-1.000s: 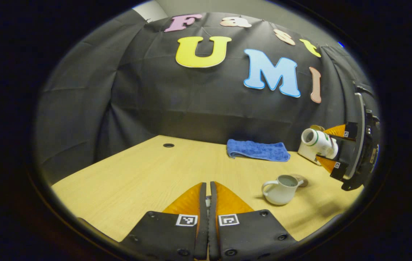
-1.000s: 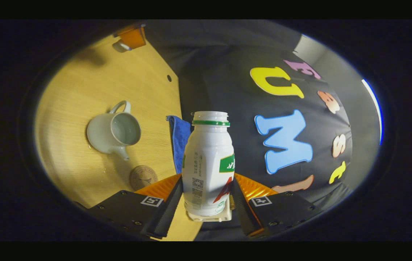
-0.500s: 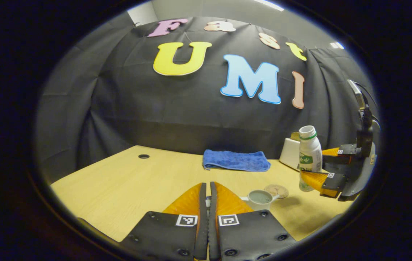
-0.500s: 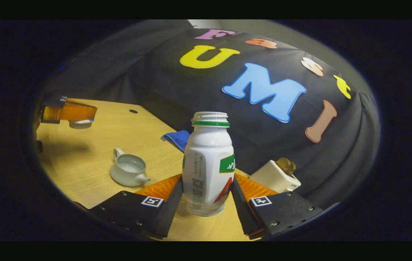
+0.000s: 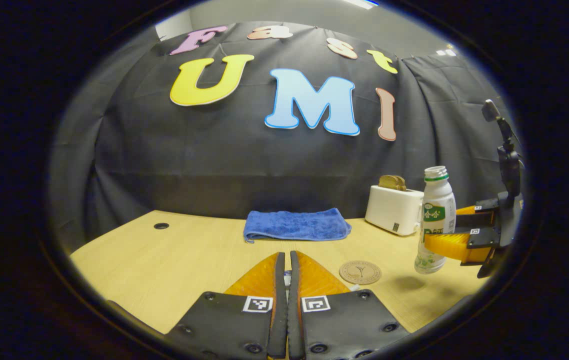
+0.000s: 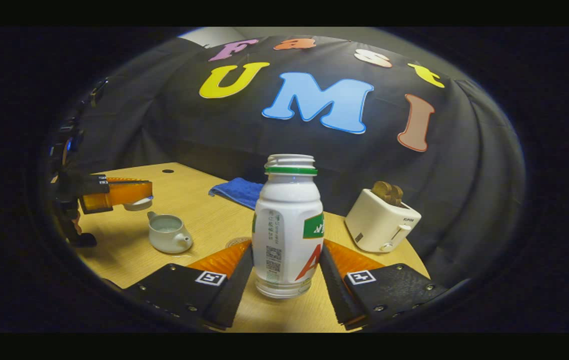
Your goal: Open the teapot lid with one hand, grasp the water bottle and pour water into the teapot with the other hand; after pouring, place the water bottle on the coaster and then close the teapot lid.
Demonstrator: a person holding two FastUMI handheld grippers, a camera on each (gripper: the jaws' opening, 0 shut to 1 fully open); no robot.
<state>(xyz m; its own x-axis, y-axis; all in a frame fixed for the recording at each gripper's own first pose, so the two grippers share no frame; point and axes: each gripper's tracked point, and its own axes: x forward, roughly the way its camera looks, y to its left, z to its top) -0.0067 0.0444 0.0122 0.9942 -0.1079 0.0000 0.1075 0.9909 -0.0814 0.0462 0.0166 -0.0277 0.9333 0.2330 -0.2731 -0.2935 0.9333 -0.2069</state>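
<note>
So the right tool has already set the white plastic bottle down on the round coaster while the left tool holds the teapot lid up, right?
Not quite. In the left gripper view the white plastic bottle, gripped by the right tool, hangs above the table beside the round coaster. The left tool does hold the teapot lid up.

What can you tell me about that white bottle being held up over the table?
The water bottle is a small white plastic one with a green ring under its threaded neck and a green and red label. Its cap is off. It stands upright, clamped low on its body between the two fingers of the right gripper. In the left gripper view it hangs just above the wooden table, right of the round coaster, not on it.
</note>
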